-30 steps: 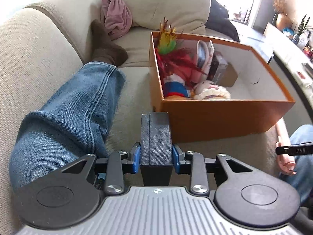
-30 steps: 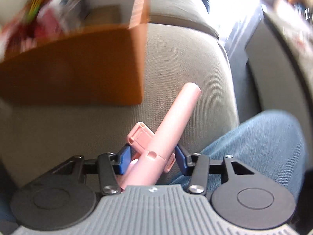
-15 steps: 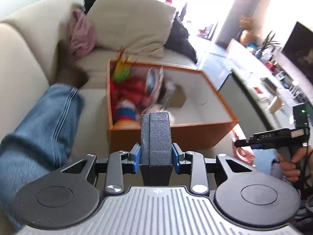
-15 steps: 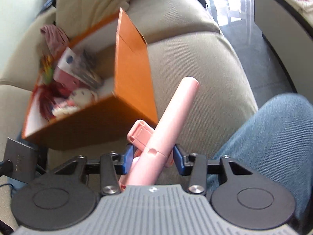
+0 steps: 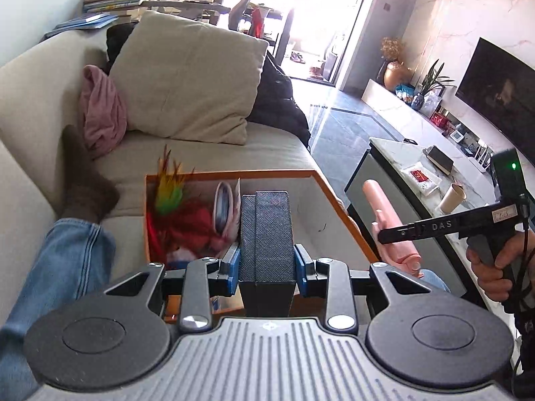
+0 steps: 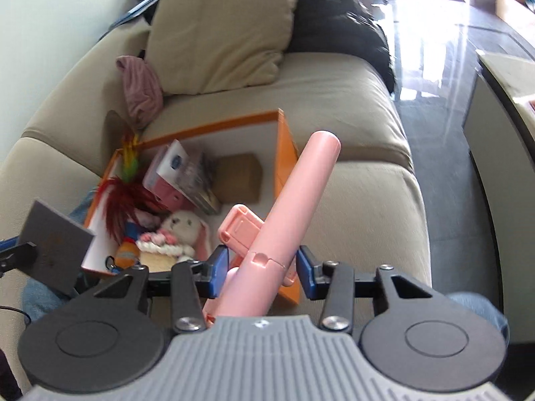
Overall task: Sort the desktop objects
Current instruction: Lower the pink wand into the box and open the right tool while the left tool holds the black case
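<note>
My left gripper (image 5: pixel 265 264) is shut on a dark textured case (image 5: pixel 265 227), held upright above the near edge of an orange box (image 5: pixel 234 174). My right gripper (image 6: pixel 262 267) is shut on a pink selfie stick (image 6: pixel 294 207) that points up and forward over the box's right wall (image 6: pixel 284 153). The box sits on the sofa and holds a white plush rabbit (image 6: pixel 182 225), a red feathered toy (image 6: pixel 125 197), a pink packet (image 6: pixel 167 173) and a brown block (image 6: pixel 237 177). In the left wrist view the pink stick (image 5: pixel 388 214) hangs right of the box. The dark case (image 6: pixel 55 244) shows at the right wrist view's left edge.
A beige cushion (image 5: pixel 190 80), a pink cloth (image 5: pixel 102 113) and a black garment (image 5: pixel 281 100) lie behind the box. A person's jeans leg (image 5: pixel 67 267) with a brown sock (image 5: pixel 83 187) lies left of it. A low table (image 5: pixel 418 173) with a paper cup (image 5: pixel 451 197) stands right.
Both grippers have risen with their objects and tilted up. The box now sits lower in both views and its inside shows from above.
</note>
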Available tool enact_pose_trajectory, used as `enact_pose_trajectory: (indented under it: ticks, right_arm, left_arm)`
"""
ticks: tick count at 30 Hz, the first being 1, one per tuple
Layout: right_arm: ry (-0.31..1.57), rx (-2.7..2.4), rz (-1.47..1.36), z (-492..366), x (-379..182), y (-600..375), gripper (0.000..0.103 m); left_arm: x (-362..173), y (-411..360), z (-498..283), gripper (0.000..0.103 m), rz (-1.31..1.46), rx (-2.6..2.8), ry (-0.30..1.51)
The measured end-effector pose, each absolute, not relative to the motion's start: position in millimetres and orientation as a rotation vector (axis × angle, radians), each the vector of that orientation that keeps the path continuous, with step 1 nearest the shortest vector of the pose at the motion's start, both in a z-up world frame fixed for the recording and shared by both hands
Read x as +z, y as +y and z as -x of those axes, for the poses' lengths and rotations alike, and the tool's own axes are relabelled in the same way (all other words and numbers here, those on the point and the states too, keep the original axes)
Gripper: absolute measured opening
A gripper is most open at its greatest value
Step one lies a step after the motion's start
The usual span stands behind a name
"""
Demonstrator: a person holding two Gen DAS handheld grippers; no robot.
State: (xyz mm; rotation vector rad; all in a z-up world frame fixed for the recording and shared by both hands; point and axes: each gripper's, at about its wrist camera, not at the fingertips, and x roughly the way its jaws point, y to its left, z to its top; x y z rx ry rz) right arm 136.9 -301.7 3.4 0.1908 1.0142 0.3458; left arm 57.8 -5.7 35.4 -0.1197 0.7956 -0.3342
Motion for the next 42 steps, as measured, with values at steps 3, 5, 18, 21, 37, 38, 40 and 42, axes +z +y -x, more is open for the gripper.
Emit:
enact_pose_trajectory:
  ticks: [3,5,18,21,37,38,40,42]
  right_arm:
    - [1.022,0.367,-0.166,-151,6,-288,0.046]
    - [1.033,0.373,-0.153,-160,4,-279,0.046]
    - [1.111,0.364,0.015,-198,-17,-232,0.046]
    - [1.136,0.382,0.079,-202,-26,-218,0.046]
    - [1.226,0.287,0.453,-228,-75,-170,0.046]
    - [1.235,0.283,0.467,-229,-78,-167,0.047]
    - [1.249,0.279,0.494,-232,-84,-164,0.047]
    - [1.249,0.276,0.512,-234,-87,-161,0.047]
  left_arm:
    - [33,-11,-68,0.037,0.117,-0.341,0.804]
    - [30,-12,-75,0.037,0.119,-0.337,0.813]
    - [7,-4,-103,0.037,0.177,-0.331,0.872]
    - [5,-7,-106,0.037,0.187,-0.345,0.875]
    - [-12,-13,-117,0.037,0.209,-0.341,0.917]
    - [-12,-13,-117,0.037,0.211,-0.341,0.917]
    - [-13,-13,-118,0.037,0.218,-0.343,0.915]
    - [-14,-12,-119,0.037,0.229,-0.345,0.913]
